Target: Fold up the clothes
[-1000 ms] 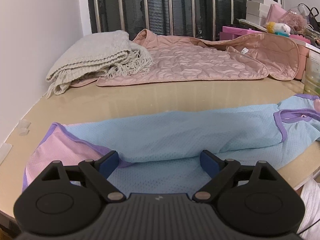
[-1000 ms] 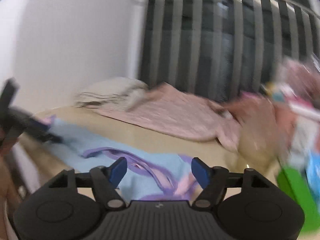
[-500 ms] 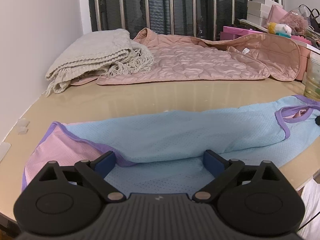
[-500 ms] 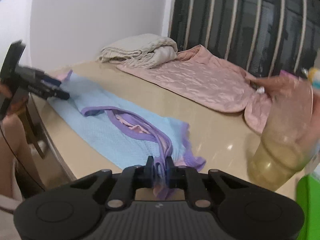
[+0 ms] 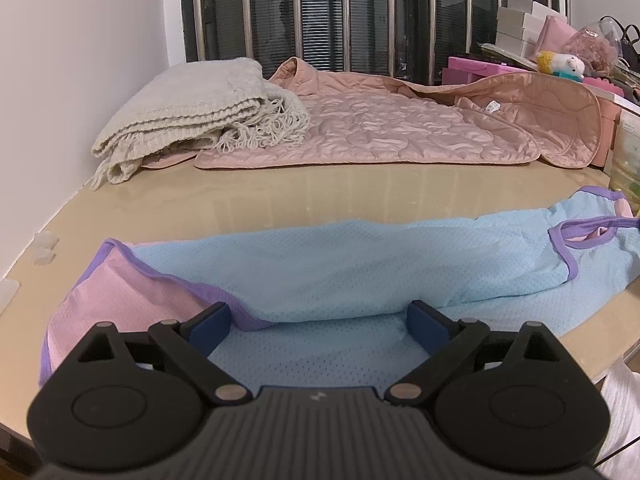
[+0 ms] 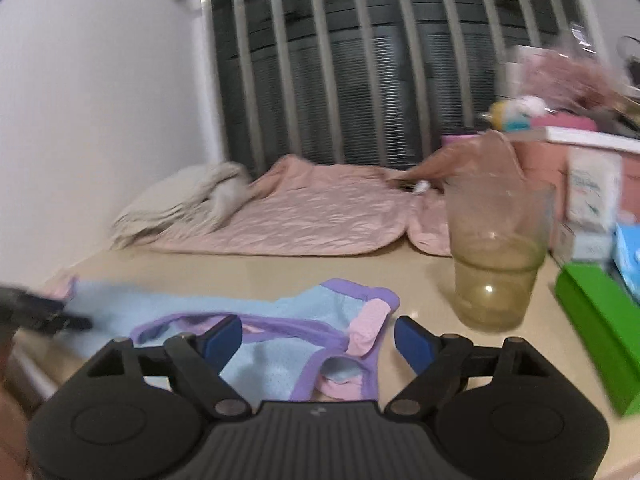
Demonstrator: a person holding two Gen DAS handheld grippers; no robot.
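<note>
Across the lower half of both frames, the blue garment lies folded lengthwise on the beige table. Left gripper stands wide apart over its hem. Right gripper has just been opening, nothing clamped, above the purple-trimmed straps.

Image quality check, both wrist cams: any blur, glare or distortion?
Left wrist: sharp; fisheye bows the window bars; soft glare on the table. Right wrist: motion-blurred, worst at the cluttered right edge and the glass cup; blue garment readable, and the other gripper at left smeared.
</note>
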